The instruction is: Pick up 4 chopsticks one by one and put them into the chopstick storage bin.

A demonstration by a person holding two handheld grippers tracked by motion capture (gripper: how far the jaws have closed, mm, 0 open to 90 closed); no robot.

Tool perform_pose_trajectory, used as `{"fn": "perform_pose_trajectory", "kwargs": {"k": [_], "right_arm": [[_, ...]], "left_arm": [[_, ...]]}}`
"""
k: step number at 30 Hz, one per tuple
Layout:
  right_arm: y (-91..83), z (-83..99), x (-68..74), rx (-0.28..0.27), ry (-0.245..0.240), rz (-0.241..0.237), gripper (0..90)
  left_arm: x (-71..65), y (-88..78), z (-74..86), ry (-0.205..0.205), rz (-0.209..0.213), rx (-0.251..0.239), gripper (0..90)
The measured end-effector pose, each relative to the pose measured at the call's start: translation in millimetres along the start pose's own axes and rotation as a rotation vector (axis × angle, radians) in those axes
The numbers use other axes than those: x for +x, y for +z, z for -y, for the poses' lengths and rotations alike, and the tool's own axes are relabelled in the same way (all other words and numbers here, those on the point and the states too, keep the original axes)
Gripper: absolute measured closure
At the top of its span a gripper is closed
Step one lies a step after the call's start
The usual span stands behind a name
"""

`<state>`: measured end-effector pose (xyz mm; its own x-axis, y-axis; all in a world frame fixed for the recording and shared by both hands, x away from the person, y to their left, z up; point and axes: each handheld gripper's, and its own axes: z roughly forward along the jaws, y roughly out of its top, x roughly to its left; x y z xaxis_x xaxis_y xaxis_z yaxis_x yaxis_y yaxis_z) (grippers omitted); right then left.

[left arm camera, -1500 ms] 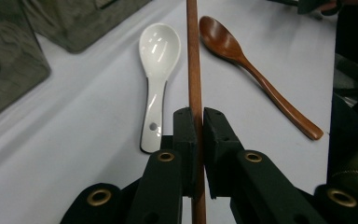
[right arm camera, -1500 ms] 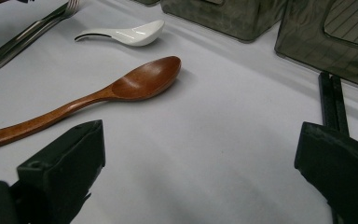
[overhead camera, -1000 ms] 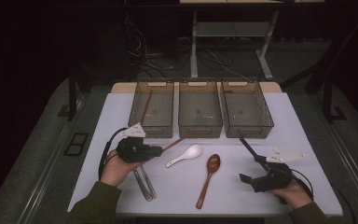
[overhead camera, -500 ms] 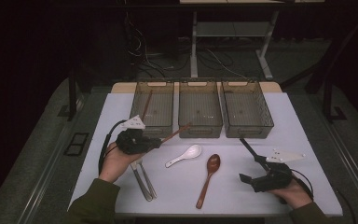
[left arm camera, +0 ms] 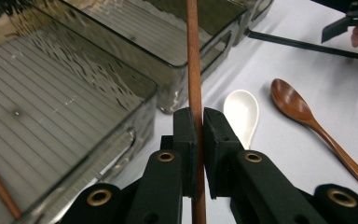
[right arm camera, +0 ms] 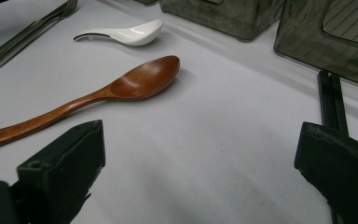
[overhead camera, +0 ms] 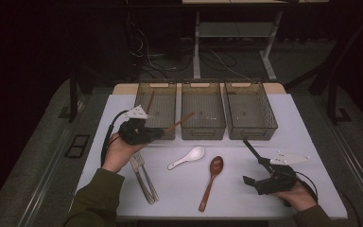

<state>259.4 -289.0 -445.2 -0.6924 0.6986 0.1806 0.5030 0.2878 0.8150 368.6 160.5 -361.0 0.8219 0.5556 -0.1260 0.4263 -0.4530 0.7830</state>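
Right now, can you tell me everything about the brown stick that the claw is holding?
The brown stick is a thin, straight, round rod, reddish-brown like wood, probably a chopstick. The left claw is shut on it, pinching it between two black pads. It is lifted off the white table, its far end slanting over the middle bin. Nothing else touches it.

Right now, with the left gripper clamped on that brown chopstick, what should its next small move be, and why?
Probably carry it a little further over the left bin and let go. The left gripper is shut on the brown chopstick, whose tip points toward the middle bin, while a matching stick already lies in the left one.
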Motion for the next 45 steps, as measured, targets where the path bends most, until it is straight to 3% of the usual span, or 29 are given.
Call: {"fn": "perform_pose_trajectory", "kwargs": {"k": [15,28,36,45], "right_arm": [[-0.2,0.0,-0.6,-0.004,-0.004,0.001,1.6],[-0.6,0.1,-0.5,-0.003,0.000,-0.001,1.6],[-0.6,0.1,-0.8,-0.003,-0.001,-0.001,1.6],[-1.3,0.2,-1.1,-0.006,-0.002,-0.003,1.6]], "left_arm": [[20.4,8.0,-31.4,-0.010,-0.038,-0.007,83.5],[47.2,19.2,-57.3,-0.030,-0.104,0.001,83.4],[66.4,32.0,-61.9,-0.089,-0.152,-0.003,83.4],[89.2,49.4,-55.7,-0.167,-0.227,0.007,83.4]]}}
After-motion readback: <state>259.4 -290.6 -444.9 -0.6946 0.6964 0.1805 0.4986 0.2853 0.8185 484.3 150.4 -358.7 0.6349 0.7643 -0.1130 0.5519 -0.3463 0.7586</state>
